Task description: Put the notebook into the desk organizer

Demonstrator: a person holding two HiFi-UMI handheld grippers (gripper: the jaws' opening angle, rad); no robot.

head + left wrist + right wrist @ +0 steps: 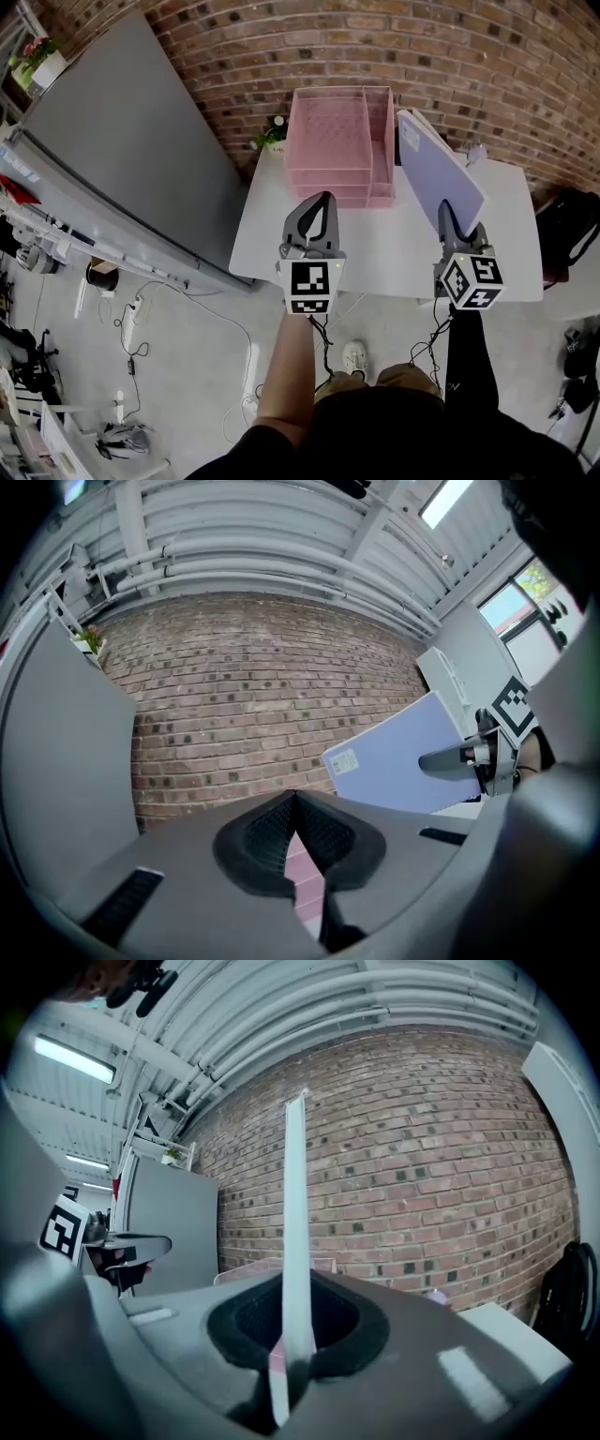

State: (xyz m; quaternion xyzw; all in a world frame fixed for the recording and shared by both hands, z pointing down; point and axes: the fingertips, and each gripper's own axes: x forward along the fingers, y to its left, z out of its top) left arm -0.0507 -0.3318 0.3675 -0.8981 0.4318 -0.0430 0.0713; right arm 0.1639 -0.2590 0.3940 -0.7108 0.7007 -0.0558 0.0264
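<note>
My right gripper (447, 214) is shut on the lavender notebook (436, 170), holding it on edge above the white table (403, 258), just right of the pink mesh desk organizer (339, 145). In the right gripper view the notebook (295, 1241) rises edge-on from between the pads. From the left gripper view the notebook (403, 757) shows its flat cover with a small label. My left gripper (322, 202) hovers shut and empty in front of the organizer, its jaws meeting at the tip (292, 797).
A grey cabinet (131, 150) stands left of the table against the brick wall (487, 56). A small potted plant (272, 134) sits behind the organizer's left side. A dark bag (567, 230) lies off the table's right edge. Cables trail on the floor (169, 309).
</note>
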